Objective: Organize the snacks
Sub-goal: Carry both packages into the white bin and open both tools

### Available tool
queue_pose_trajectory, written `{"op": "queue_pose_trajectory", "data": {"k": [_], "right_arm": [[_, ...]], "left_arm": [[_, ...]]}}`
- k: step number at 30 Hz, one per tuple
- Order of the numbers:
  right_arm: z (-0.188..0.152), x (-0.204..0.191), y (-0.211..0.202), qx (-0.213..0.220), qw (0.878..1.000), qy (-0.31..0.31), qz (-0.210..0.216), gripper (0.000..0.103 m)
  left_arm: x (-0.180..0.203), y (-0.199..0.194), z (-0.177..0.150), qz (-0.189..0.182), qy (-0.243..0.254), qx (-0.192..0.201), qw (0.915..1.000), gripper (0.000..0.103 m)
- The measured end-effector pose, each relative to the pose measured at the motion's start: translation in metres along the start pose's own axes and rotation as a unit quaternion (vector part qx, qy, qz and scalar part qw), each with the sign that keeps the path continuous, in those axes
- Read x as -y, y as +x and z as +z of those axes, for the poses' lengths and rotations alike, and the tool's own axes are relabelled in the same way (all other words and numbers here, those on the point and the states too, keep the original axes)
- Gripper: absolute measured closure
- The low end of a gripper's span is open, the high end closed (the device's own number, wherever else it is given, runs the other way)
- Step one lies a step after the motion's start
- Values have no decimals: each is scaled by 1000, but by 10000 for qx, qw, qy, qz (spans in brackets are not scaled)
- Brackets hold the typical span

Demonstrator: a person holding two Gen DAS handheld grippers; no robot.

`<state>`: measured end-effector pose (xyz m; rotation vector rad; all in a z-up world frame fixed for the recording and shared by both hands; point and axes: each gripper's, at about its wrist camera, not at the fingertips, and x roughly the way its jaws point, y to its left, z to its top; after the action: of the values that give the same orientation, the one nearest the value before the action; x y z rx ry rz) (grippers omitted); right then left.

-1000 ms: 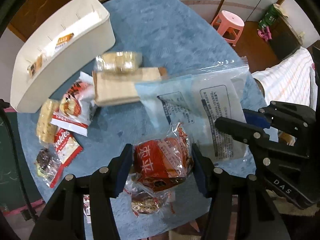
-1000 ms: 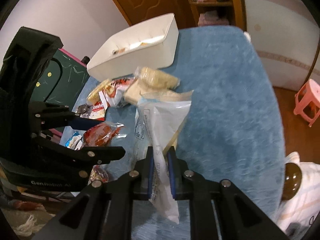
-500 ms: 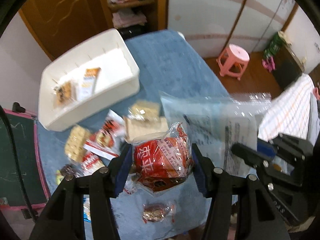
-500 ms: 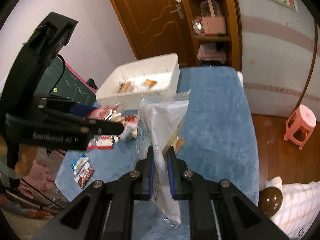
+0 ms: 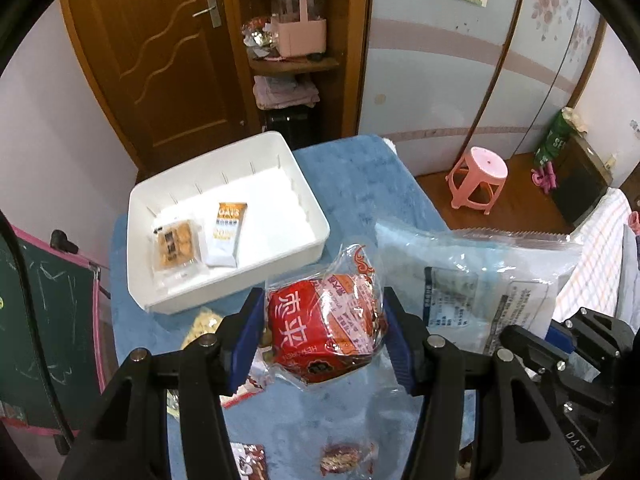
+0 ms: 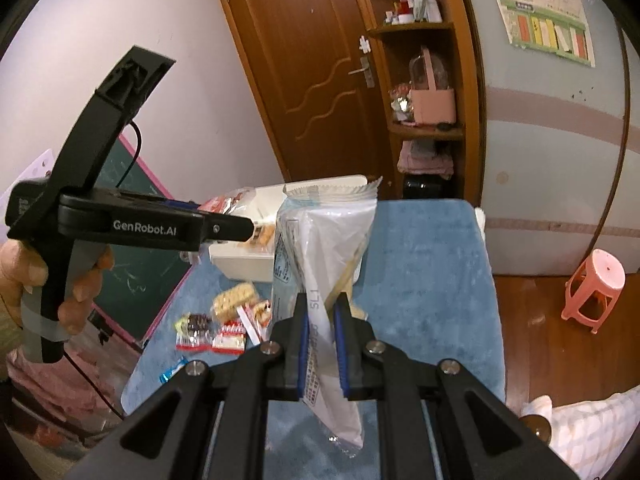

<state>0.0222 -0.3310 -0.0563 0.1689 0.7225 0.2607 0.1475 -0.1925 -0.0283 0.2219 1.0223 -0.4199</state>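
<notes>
My left gripper is shut on a red snack packet in clear wrap and holds it in the air over the blue table. My right gripper is shut on a light blue and white snack bag, which stands upright between its pads; the same bag shows at the right of the left wrist view. Ahead sits a white bin with a cracker packet and a white and orange packet inside. The left gripper shows from the side in the right wrist view.
Several small snack packets lie on the table's left part below the bin. A green chalkboard stands left of the table. A pink stool is on the wood floor to the right. A door and shelf stand behind.
Both grippers have risen from the table with their packets still held. The views have tilted up, so the bin's inside and the room's back wall now show.
</notes>
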Motion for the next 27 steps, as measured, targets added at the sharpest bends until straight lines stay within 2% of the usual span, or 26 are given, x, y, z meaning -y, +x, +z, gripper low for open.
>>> {"op": "queue_pose_trajectory", "data": {"k": [9, 16, 27], "right_arm": [[34, -12, 16, 127, 9988, 157, -439, 92], [66, -31, 58, -9, 9961, 369, -802, 92], [129, -66, 123, 140, 9914, 524, -1189, 92]], "left_arm": [[-52, -2, 20, -415, -124, 365, 9984, 48], [-112, 6, 31, -733, -177, 569, 9955, 48], [-213, 40, 56, -163, -448, 642, 9968, 48]]}}
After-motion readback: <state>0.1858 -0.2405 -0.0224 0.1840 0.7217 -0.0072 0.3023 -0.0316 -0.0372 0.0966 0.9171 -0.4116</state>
